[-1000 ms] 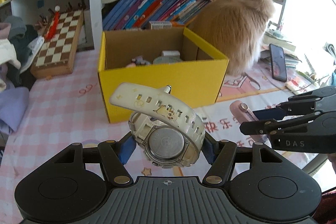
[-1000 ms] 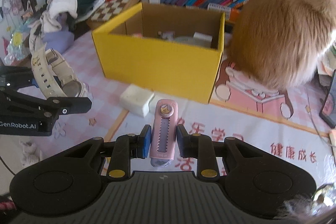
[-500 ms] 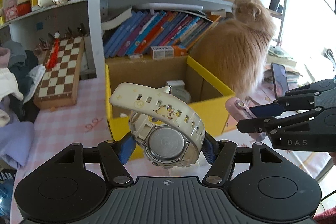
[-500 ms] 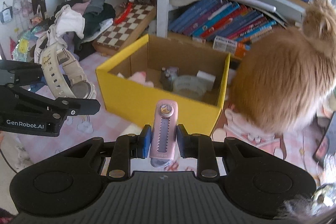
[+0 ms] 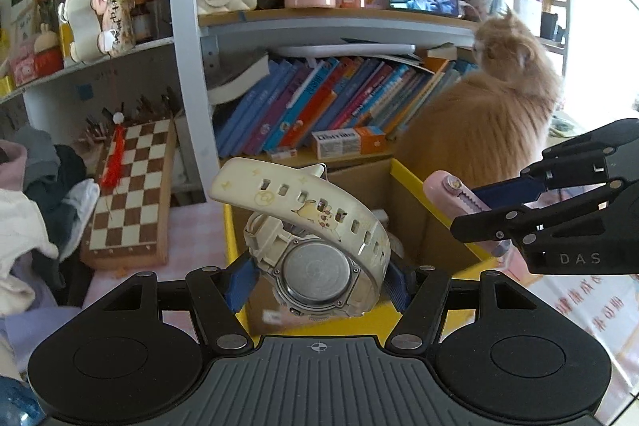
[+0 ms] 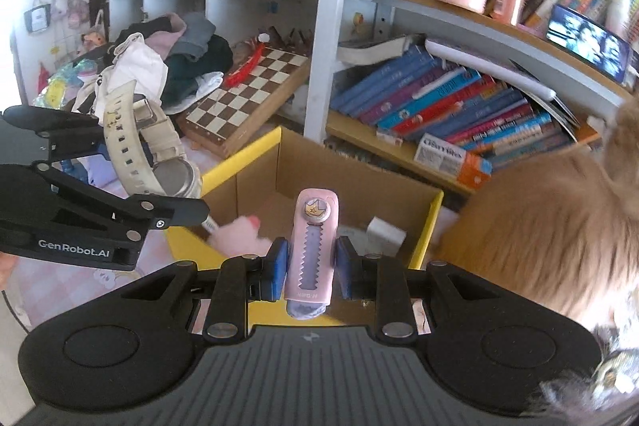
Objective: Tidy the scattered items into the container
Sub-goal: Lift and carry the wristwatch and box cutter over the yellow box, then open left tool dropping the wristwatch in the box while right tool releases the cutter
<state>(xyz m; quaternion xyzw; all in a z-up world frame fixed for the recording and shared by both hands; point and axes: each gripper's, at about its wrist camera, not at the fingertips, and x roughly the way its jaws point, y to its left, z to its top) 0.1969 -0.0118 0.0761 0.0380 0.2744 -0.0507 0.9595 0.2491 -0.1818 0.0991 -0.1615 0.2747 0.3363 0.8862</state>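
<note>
A: Item one? 
B: Left gripper, clamped on white watch, held above yellow box.
A: Item two?
B: Right gripper, pinching pink utility knife over the box opening.
A: Surroundings?
B: Orange cat crowded the box's right edge; chessboard leaned beyond, bookshelf behind.

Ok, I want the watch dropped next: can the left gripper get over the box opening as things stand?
Probably yes. The left gripper, shut on the watch, hangs at the box rim, and the opening looks clear. The right gripper, with its pink case, hangs alongside.
</note>
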